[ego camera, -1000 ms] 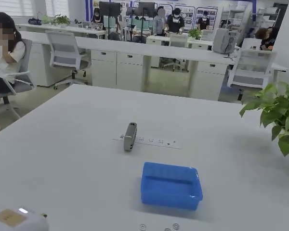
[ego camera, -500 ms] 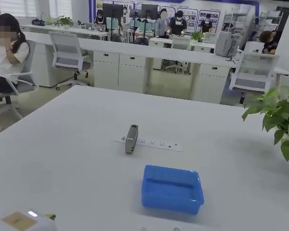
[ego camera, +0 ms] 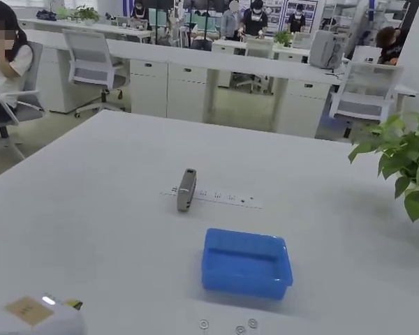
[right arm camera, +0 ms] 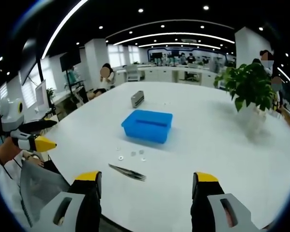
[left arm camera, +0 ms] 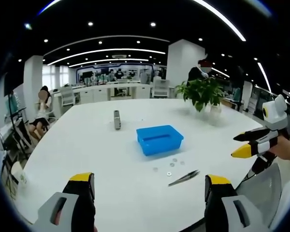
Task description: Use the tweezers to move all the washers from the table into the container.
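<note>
A blue container [ego camera: 246, 262] stands on the white table, also seen in the left gripper view [left arm camera: 159, 138] and the right gripper view [right arm camera: 147, 125]. Small metal washers [ego camera: 240, 329] lie just in front of it [left arm camera: 170, 166] [right arm camera: 131, 154]. The tweezers [left arm camera: 183, 177] [right arm camera: 127, 172] lie flat on the table nearer to me than the washers. My left gripper [left arm camera: 149, 179] is open, with nothing between its jaws, well short of the tweezers. My right gripper [right arm camera: 146, 176] is open too and holds nothing. Each gripper appears at the side of the other's view.
A grey device [ego camera: 186, 189] lies on a flush power strip [ego camera: 223, 198] beyond the container. A potted plant [ego camera: 405, 167] stands at the right. A gripper's white housing [ego camera: 28, 317] fills the lower left corner. Desks, chairs and people are behind the table.
The head camera has tilted down a little, so the washers show at the bottom edge again. Nothing on the table has moved.
</note>
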`<action>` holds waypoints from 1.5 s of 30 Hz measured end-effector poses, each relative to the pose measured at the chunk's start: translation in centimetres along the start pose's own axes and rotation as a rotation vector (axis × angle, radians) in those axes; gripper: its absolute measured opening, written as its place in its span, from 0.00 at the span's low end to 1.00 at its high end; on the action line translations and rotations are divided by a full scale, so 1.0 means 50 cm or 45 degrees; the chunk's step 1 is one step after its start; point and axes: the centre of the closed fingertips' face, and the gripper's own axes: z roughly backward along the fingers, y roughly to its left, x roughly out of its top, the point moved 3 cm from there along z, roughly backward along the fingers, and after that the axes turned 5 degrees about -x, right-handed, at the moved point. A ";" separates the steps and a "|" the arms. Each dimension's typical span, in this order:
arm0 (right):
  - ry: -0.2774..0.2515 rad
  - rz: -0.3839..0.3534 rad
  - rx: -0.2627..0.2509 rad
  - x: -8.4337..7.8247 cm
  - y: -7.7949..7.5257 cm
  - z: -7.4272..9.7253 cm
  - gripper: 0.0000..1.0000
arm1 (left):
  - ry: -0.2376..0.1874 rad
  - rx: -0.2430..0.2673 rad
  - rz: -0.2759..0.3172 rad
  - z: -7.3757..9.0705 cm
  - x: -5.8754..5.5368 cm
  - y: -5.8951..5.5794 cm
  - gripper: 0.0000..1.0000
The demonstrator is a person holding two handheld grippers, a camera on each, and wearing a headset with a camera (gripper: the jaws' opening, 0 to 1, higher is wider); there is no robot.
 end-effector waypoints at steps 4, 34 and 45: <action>0.016 0.007 -0.007 0.001 -0.004 -0.010 0.75 | 0.019 -0.023 -0.026 -0.016 0.000 -0.001 0.96; 0.135 0.008 0.038 -0.020 -0.010 -0.072 0.72 | 0.278 -0.510 -0.249 -0.169 -0.051 -0.053 0.33; 0.184 0.006 0.065 -0.036 0.001 -0.071 0.70 | 0.380 -0.649 -0.426 -0.239 -0.095 -0.070 0.17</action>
